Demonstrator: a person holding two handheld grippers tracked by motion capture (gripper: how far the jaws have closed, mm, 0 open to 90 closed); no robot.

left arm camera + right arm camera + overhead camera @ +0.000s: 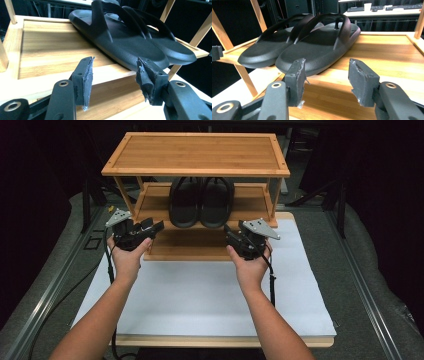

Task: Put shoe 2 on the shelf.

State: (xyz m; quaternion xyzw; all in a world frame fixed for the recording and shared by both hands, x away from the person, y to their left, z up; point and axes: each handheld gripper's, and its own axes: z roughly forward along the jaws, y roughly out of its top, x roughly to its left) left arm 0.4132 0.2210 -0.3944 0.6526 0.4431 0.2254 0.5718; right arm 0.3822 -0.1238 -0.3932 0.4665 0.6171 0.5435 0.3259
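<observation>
A pair of black sandals point(201, 202) sat side by side on the middle shelf point(155, 200) of a bamboo rack; the left gripper point(150, 227) and right gripper point(231, 234) flanked it, jaws wide, empty; each would best take its nearer sandal squarely by the heel rim.

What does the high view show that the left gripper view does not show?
High view alone: the rack's top shelf, the white mat, both forearms, and the right claw open by the rack. Left gripper view alone: the left claw close up, its worn pads apart with nothing between them. Both: the two black sandals side by side on the middle shelf, heels over its front edge.
</observation>
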